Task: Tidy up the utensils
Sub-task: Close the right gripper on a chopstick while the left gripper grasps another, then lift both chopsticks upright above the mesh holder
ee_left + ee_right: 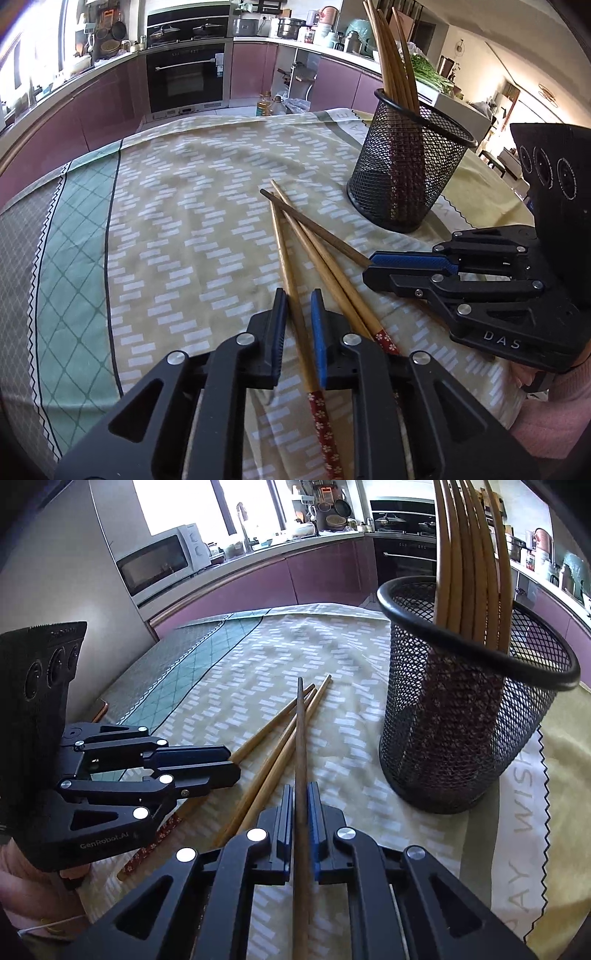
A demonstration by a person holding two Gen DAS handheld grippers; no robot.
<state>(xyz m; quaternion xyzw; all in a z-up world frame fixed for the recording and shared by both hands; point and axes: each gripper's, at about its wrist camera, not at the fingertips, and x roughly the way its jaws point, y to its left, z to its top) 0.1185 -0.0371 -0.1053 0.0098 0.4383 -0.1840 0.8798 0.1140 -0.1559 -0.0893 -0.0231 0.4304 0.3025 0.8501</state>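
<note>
While the right gripper (301,805) is clamping its blue-padded fingers tight around a dark brown chopstick (301,760), the left gripper (298,314) is sitting with its jaws a narrow way apart, straddling a light bamboo chopstick (291,280) without pressing on it. That bamboo chopstick, with a red floral handle end, is lying on the patterned tablecloth (177,229) beside two more bamboo chopsticks (325,266), the three crossing one another near their tips. The dark chopstick is crossing over them, its tip pointing away from the right gripper. A black mesh holder (406,166) is standing upright near the chopsticks, to their right, holding several bamboo chopsticks (391,62) that are leaning against its rim.
</note>
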